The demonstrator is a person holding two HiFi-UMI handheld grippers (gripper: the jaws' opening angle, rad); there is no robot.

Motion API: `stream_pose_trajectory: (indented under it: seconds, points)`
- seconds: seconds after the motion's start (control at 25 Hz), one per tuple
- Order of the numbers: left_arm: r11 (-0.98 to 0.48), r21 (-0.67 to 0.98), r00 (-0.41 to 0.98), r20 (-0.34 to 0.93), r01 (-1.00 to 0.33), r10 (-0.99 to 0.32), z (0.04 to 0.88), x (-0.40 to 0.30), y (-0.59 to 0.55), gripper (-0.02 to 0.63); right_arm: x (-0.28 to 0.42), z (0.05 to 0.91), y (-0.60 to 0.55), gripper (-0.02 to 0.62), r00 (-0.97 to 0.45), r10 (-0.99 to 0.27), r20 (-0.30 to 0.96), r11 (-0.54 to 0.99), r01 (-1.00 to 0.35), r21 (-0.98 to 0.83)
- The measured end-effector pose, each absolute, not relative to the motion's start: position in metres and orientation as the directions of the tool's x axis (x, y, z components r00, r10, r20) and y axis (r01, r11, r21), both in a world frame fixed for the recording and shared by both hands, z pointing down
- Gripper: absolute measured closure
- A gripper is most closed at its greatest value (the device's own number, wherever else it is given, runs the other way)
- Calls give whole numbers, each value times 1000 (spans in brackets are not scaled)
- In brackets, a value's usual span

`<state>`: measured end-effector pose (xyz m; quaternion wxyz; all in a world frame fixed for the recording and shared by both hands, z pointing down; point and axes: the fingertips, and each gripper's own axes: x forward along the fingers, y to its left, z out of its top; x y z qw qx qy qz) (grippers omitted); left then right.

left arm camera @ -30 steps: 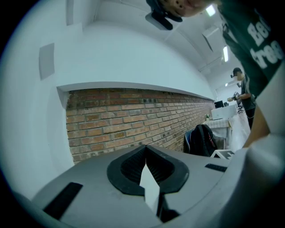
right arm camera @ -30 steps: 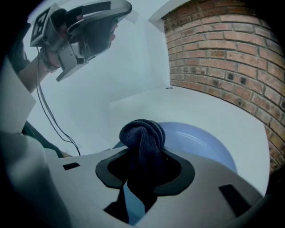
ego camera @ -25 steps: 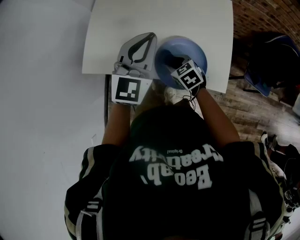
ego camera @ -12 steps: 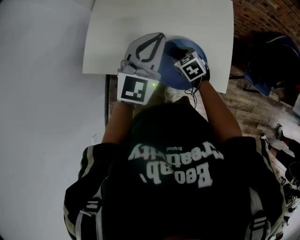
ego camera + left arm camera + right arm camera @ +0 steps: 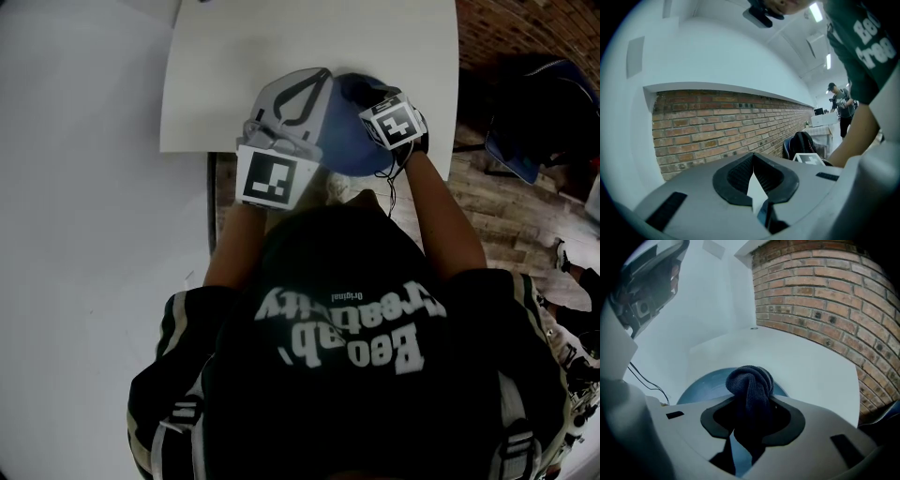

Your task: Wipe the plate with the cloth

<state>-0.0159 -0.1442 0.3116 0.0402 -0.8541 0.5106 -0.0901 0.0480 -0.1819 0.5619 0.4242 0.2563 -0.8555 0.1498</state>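
Observation:
A blue plate hangs over the near edge of the white table. My left gripper lies over the plate's left side, its jaws shut on the rim. That rim shows as a thin dark blue edge between the left gripper's pads. My right gripper is at the plate's far right under its marker cube, shut on a dark blue cloth. The cloth bulges out of the right gripper over the plate.
A brick wall stands to the right of the table. A dark bag on a blue chair sits on the wooden floor at the right. A person stands far off by another table.
My left gripper moved right onto the plate and closed on its rim. The plate shifted toward the table's near edge. My right gripper carried the cloth to the plate's far right.

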Motion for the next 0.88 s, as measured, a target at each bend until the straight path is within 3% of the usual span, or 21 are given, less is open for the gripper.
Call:
stream_pose_trajectory:
  seconds: [0.88]
  points:
    - [-536,-139,529,90,-833,-844,310,13,-128,603,126,551,-164,466,-428,-364,827,747,-665,-15]
